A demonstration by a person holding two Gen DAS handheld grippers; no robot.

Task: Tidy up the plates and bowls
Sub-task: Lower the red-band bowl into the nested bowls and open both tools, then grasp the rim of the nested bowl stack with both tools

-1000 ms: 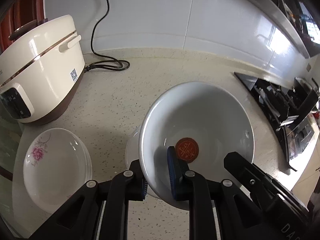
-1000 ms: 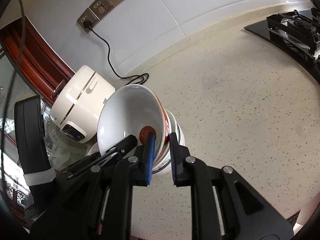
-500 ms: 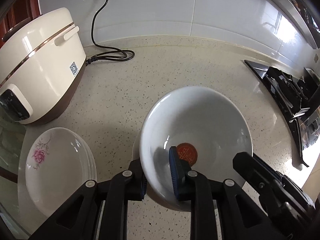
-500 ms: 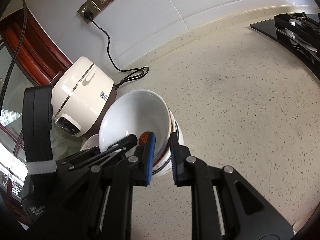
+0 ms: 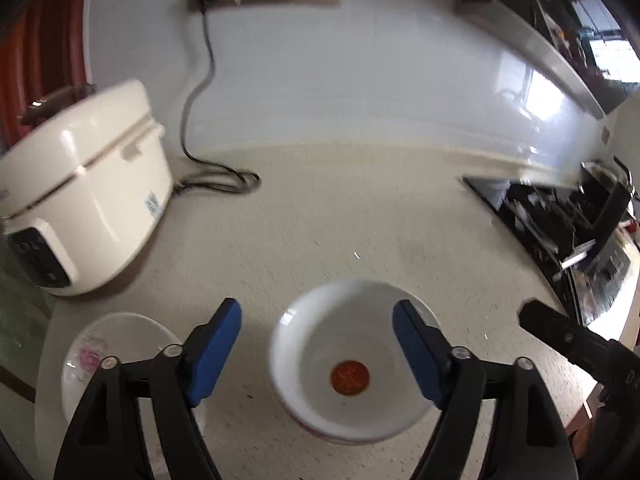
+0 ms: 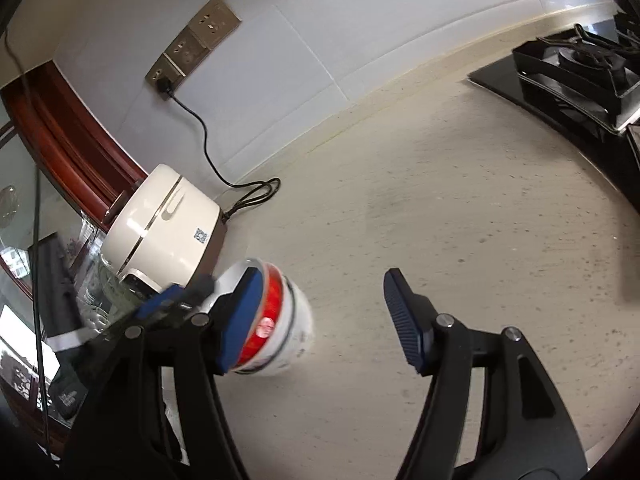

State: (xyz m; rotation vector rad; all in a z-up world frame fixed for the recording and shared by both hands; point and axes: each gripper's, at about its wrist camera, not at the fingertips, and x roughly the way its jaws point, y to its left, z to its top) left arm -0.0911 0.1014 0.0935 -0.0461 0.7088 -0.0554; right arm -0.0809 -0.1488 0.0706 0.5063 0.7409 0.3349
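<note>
Now both claws stand wide open and grip nothing. Seen from the left wrist, the left gripper (image 5: 316, 330) has its blue pads spread on either side of the bowl (image 5: 352, 364), which sits on the speckled counter (image 5: 320, 232). That white bowl is nested on top of another bowl; only a reddish edge of the lower one peeks out beneath its near rim. Inside the top bowl, a round red seal is printed on the bottom; its marks are too blurred to read. Left of the bowls lies a stack of plates (image 5: 120, 344), the top plate bearing a pink flower. From the right wrist, the right gripper (image 6: 320, 312) is likewise open, and the bowl stack (image 6: 280, 320) shows a red band on its side, just beside the left finger. Behind stands a cream rice cooker (image 6: 164, 224) with a small square code label, plugged by a black cord (image 6: 204, 136) into the wall socket (image 6: 192, 40). A black stove (image 6: 580, 68) sits far right.
</note>
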